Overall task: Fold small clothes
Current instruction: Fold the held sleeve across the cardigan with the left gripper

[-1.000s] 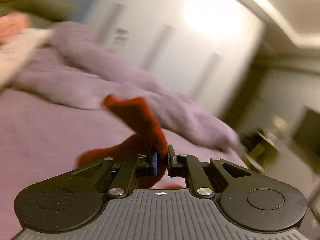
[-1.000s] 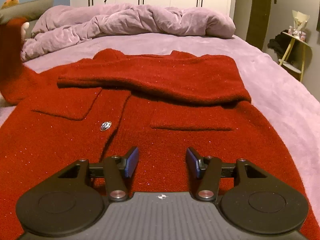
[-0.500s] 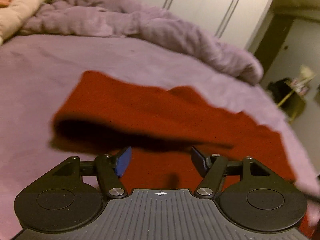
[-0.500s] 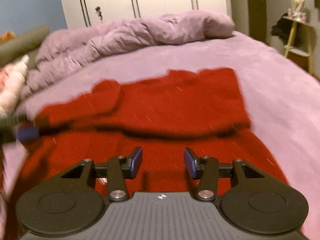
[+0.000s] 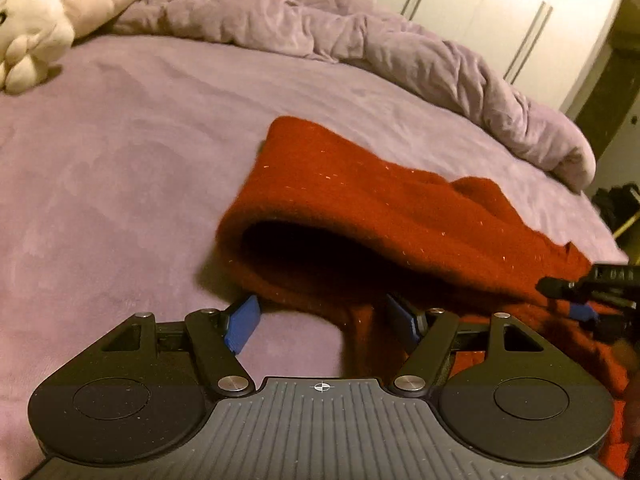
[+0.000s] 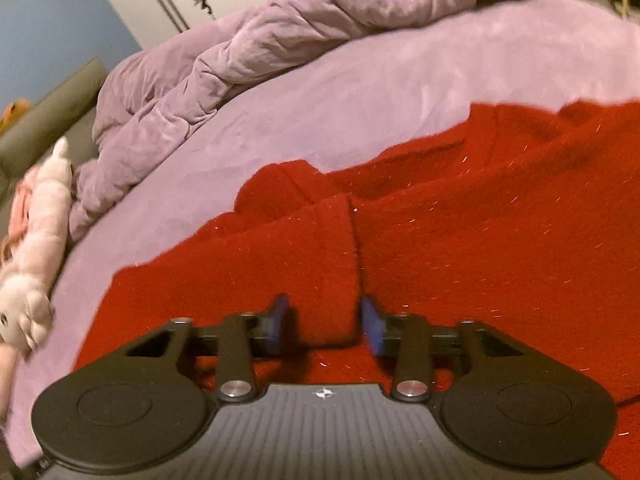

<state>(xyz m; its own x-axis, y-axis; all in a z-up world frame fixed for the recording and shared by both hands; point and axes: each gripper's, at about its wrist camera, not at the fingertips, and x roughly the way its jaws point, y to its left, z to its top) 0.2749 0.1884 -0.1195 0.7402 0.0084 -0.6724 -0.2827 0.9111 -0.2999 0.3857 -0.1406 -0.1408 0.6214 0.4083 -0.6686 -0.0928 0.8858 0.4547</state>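
Note:
A red knitted jacket (image 5: 392,208) lies on the purple bed, its left sleeve folded across its front with a dark open fold facing me. My left gripper (image 5: 322,318) is open and empty, its jaws wide apart at the fold's near edge. In the right wrist view the jacket (image 6: 460,232) fills the middle and right. My right gripper (image 6: 324,324) is open and empty, low over the red fabric beside a folded sleeve edge (image 6: 352,232). The right gripper's tip also shows at the right edge of the left wrist view (image 5: 580,296).
A crumpled purple duvet (image 5: 360,36) lies along the far side of the bed (image 5: 120,160). A pale plush toy (image 5: 44,20) lies at the far left, also in the right wrist view (image 6: 36,260). White wardrobe doors (image 5: 500,12) stand behind.
My left gripper let go of the red sleeve it held up and opened; the sleeve now lies across the jacket. Both grippers moved lower and closer to the fabric.

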